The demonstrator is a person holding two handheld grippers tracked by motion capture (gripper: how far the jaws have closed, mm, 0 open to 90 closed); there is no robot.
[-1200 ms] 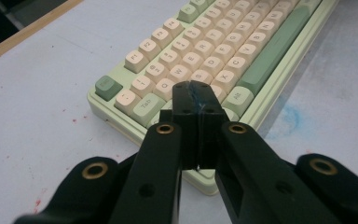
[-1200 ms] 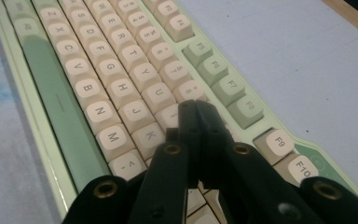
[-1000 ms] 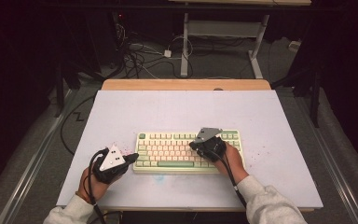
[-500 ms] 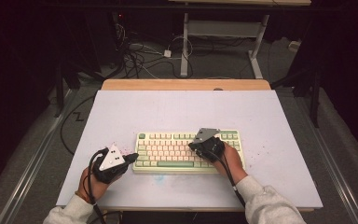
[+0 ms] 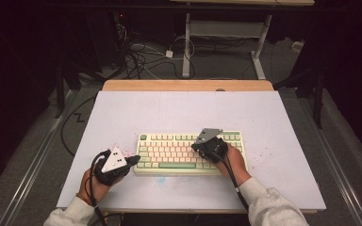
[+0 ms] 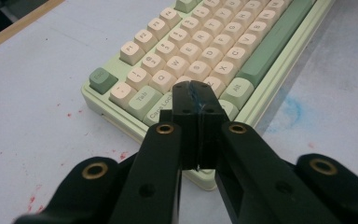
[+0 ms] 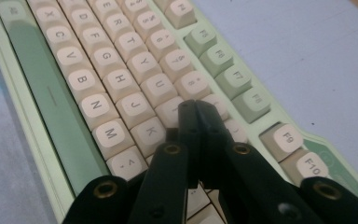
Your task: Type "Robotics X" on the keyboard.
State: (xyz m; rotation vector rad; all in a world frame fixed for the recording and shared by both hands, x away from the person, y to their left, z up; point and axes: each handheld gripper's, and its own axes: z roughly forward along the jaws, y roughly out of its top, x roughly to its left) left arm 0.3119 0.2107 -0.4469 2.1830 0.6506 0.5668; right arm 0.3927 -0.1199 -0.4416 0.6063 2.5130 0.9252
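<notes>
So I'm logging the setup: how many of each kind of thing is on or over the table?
Keyboard: 1
Grippers: 2, left gripper and right gripper, both shut
Total: 3

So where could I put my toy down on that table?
Bare white table lies behind the keyboard, up to the wooden edge, and right of it. The front is crowded: left gripper and right gripper work there.
</notes>
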